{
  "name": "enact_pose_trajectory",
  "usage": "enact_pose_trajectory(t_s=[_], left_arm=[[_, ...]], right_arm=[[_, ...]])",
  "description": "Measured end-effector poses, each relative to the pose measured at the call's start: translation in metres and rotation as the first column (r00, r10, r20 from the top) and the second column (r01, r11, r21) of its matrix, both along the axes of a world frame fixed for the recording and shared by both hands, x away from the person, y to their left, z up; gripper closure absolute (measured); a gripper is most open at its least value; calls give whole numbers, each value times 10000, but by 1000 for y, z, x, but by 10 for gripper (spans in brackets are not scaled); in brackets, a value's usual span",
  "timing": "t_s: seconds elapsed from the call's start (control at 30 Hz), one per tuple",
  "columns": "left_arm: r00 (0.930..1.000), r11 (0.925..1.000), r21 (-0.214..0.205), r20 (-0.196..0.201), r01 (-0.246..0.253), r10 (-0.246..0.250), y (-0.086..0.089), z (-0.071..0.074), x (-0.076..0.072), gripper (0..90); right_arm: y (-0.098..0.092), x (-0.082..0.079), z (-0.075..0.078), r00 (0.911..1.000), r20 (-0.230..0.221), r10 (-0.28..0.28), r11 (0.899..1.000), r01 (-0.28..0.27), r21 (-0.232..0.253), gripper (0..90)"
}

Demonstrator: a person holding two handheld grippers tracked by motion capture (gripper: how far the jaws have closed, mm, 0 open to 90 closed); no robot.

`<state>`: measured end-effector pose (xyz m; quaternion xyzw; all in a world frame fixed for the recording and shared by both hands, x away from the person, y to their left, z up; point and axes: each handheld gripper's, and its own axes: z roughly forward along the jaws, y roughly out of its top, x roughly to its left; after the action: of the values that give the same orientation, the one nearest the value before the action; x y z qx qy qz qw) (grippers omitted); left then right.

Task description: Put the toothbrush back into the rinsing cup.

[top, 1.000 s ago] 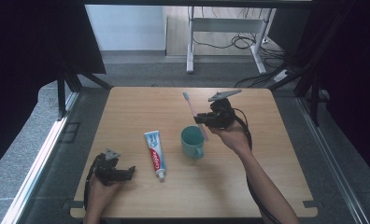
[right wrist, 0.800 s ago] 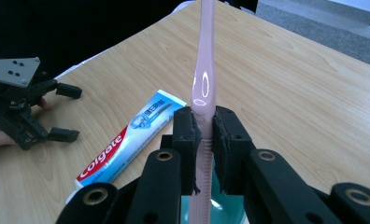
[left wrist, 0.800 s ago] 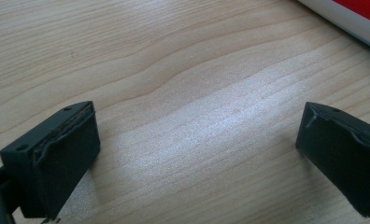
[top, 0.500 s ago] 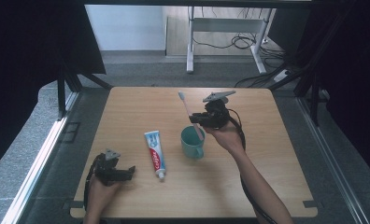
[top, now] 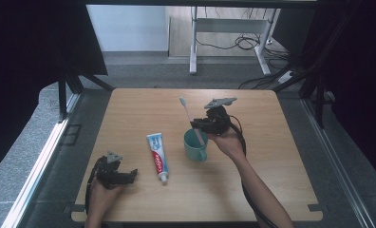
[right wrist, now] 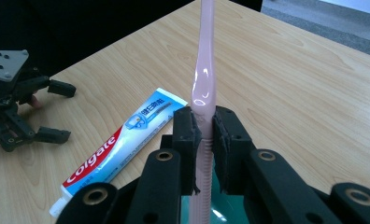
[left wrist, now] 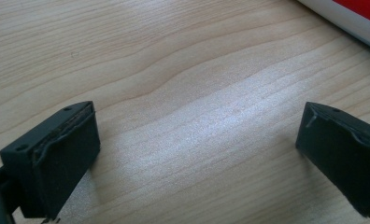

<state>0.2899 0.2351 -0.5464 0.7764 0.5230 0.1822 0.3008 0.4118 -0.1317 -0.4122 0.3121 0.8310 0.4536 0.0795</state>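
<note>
- The left gripper (top: pixel 114 173) is seen at the near left corner of the table (top: pixel 281 190), held low over the wood in a hand (top: pixel 100 197).
- Its jaws are set wide apart in the left gripper view, with bare wood between them; nothing is gripped.
- The red and white edge of the toothpaste tube (left wrist: pixel 346 16) is visible at the top right corner of the left gripper view, well clear of the jaws.
- In the high view the toothpaste tube (top: pixel 157 156) is laid flat near the table's middle, cap end toward the near edge, between the left gripper and the mug (top: pixel 195 145).
- The teal mug is placed upright just right of the tube, its handle toward the near edge.
- The right gripper (top: pixel 201 124) is held just above the far rim of the mug.
- Its jaws are closed tight on the handle of the pink toothbrush (right wrist: pixel 204 93), the pads pressed against both sides.
- The toothbrush (top: pixel 190 118) is tilted, its lower end located over or inside the mug opening and its head (top: pixel 182 100) directed up and toward the far side of the table.
</note>
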Motion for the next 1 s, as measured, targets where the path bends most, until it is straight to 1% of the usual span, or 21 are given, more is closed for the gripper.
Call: enact_pose_trajectory(t_s=[0.47,0.7,1.0], left_arm=[[10000,10000,13,7,-4,4,0,0,0,0],[10000,10000,16,6,-1,1,0,0,0,0],[10000,10000,9,6,2,-2,0,0,0,0]], right_arm=[[-3,1,-22,9999,-161,-6,10000,5,-45,792],[-4,0,-30,9995,-329,11,10000,-11,-8,791],[-2,-1,-41,9989,-465,62,9999,-65,-76,791]])
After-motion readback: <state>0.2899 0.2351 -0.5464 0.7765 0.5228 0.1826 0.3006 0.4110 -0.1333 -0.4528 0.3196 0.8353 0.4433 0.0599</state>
